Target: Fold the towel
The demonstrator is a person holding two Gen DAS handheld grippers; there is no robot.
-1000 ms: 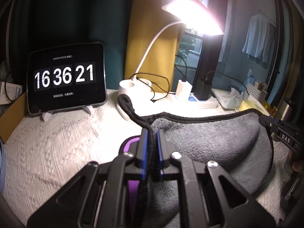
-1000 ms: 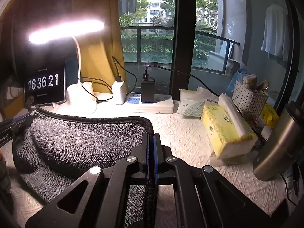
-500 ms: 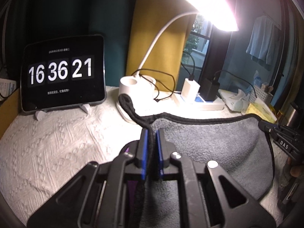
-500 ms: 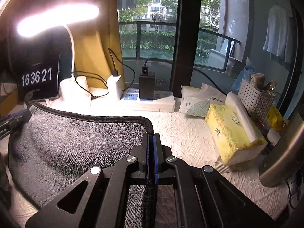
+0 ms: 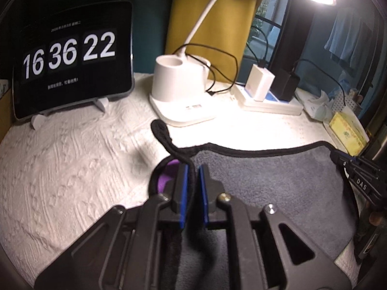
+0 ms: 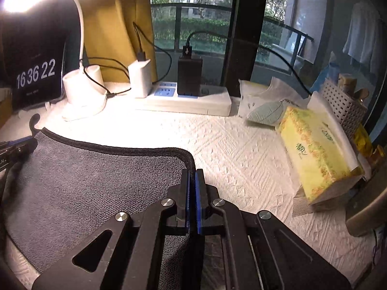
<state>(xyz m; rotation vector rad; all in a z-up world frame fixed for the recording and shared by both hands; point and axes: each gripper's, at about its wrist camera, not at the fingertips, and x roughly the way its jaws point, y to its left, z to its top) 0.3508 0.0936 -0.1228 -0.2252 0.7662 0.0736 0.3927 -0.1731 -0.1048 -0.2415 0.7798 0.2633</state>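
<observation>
Between the two grippers hangs the grey towel [image 6: 92, 183], stretched over the white quilted surface [image 6: 241, 154]. Left gripper [image 5: 192, 188] fingers are pinched on the left corner by its black loop, right gripper [image 6: 192, 188] fingers clamped tight on the right corner. Honestly I'd carry both corners at the same height and pace, keep that far hem taut, and watch the lamp base [image 5: 179, 91] and power strip [image 6: 183, 101] up ahead.

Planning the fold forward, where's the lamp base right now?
In the left wrist view the lamp base stands just beyond the towel, between the tablet clock and the power strip.
</observation>
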